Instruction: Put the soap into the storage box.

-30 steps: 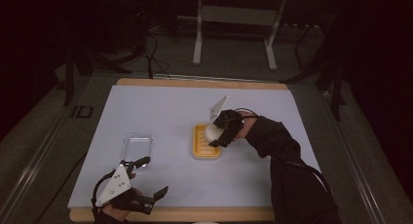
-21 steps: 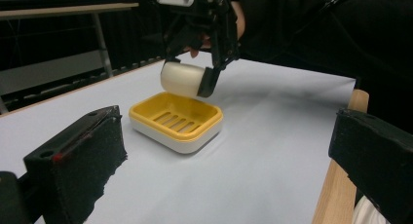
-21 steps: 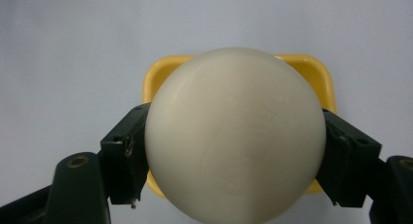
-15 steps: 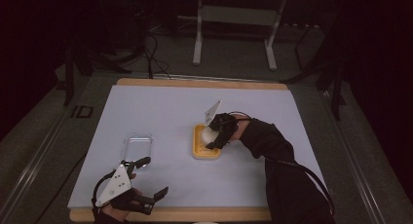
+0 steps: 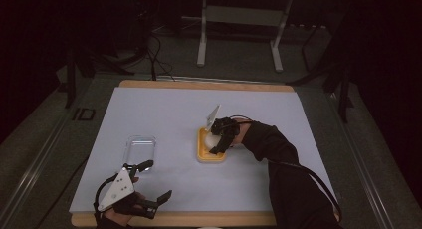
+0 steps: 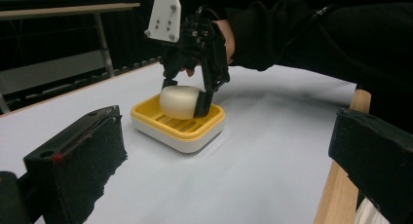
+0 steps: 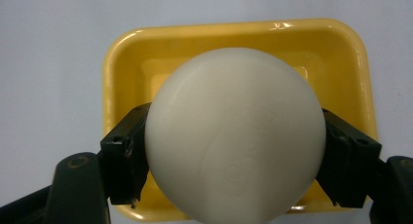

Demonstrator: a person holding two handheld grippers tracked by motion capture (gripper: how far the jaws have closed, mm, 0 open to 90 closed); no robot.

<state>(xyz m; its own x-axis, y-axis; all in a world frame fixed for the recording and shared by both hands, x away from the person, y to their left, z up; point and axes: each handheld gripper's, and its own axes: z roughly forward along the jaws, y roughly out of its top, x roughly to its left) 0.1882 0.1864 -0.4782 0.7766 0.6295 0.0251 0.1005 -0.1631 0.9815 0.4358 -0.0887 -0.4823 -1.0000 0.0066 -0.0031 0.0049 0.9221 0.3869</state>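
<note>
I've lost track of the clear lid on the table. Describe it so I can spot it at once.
Start from the pale sheet covering the table and look to its near left part. The clear lid lies flat there, just beyond the left gripper and left of the yellow soap dish. It is see-through and rounded-rectangular, while the dish is solid yellow with the white soap over it.
</note>
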